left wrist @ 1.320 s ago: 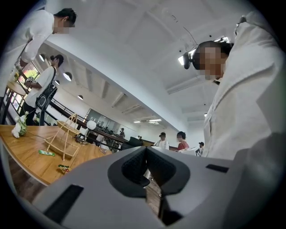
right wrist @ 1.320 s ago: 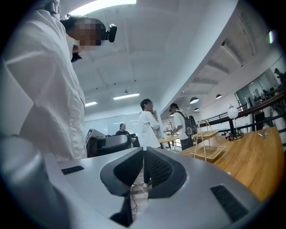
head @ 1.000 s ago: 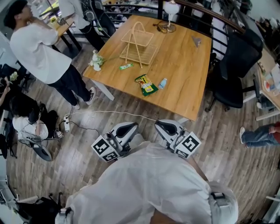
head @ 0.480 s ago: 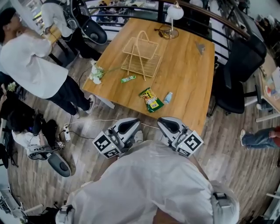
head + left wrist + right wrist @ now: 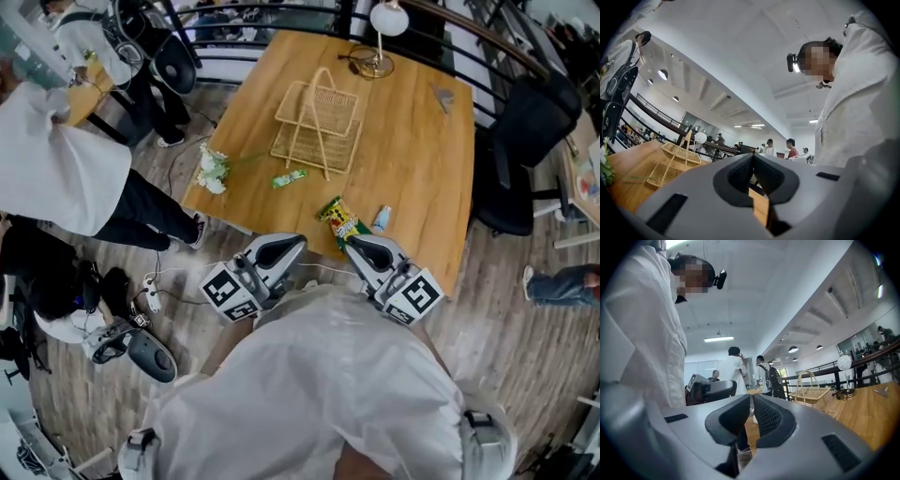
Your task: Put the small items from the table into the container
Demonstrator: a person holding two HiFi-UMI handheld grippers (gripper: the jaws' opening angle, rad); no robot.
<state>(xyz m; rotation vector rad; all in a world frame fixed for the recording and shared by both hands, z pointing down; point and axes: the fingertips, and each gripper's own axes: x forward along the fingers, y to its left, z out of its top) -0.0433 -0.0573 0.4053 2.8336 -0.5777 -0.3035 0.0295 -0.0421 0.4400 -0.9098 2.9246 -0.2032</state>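
Observation:
On the wooden table (image 5: 412,178) stands a two-tier wire basket (image 5: 319,127). In front of it lie a small green packet (image 5: 289,177), a yellow-green snack bag (image 5: 343,221) and a small blue bottle (image 5: 381,219). My left gripper (image 5: 296,243) and right gripper (image 5: 353,244) are held side by side at the table's near edge, both shut and empty. The right one's tip is just short of the snack bag. The left gripper view shows its shut jaws (image 5: 753,158) and the basket (image 5: 670,161) off to the left. The right gripper view shows its jaws (image 5: 752,401) pressed together, with the basket (image 5: 813,391) to the right.
White flowers (image 5: 212,170) lie at the table's left edge, with a lamp (image 5: 380,37) and a small grey object (image 5: 442,94) at the far end. A black office chair (image 5: 525,155) stands to the right. A person in white (image 5: 56,169) is at the left. A cable (image 5: 187,272) runs over the floor.
The table has drawn closer in the head view, and both grippers have come up to its near edge. Both stayed shut and empty throughout.

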